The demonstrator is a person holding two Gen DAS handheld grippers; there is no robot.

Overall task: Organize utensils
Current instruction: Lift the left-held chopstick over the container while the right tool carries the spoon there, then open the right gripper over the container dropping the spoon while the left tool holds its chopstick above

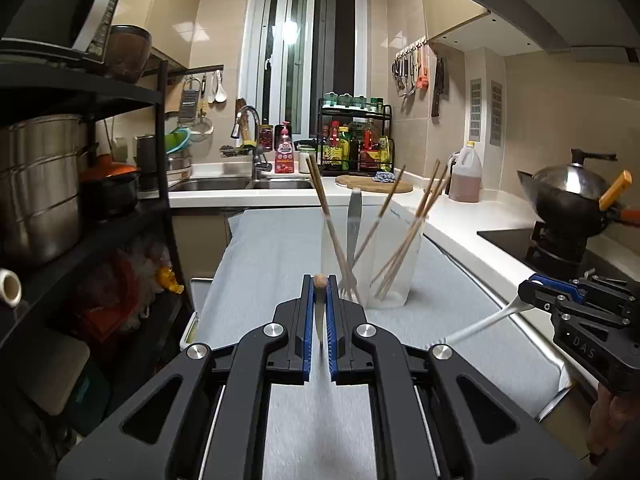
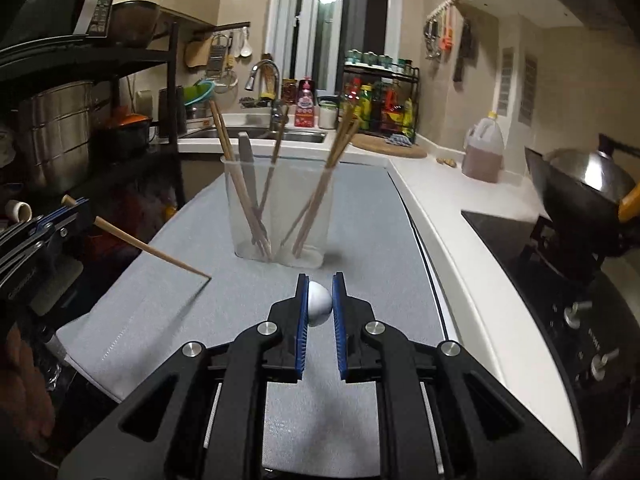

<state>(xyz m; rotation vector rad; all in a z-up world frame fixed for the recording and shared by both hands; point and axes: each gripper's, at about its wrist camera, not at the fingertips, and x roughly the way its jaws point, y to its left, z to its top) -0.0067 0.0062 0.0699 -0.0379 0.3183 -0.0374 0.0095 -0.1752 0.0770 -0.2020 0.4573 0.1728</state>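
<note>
A clear plastic holder (image 1: 372, 264) stands on the grey mat (image 1: 260, 264) and holds several wooden chopsticks (image 1: 416, 224) and a metal fork (image 1: 354, 216). It also shows in the right wrist view (image 2: 280, 212). My left gripper (image 1: 319, 284) is shut on a wooden chopstick (image 1: 319, 280), which slants down with its tip on the mat (image 2: 152, 250). My right gripper (image 2: 320, 286) is shut on a white utensil (image 2: 319, 304); its white handle (image 1: 488, 320) slants down toward the mat. Both grippers are short of the holder.
A black shelf rack with steel pots (image 1: 44, 184) stands at left. A white counter (image 1: 472, 216) carries an oil jug (image 1: 466, 176), a wok on a stove (image 1: 572, 196), a round cutting board (image 1: 374, 183), a spice rack (image 1: 356, 140) and a sink (image 1: 240, 184).
</note>
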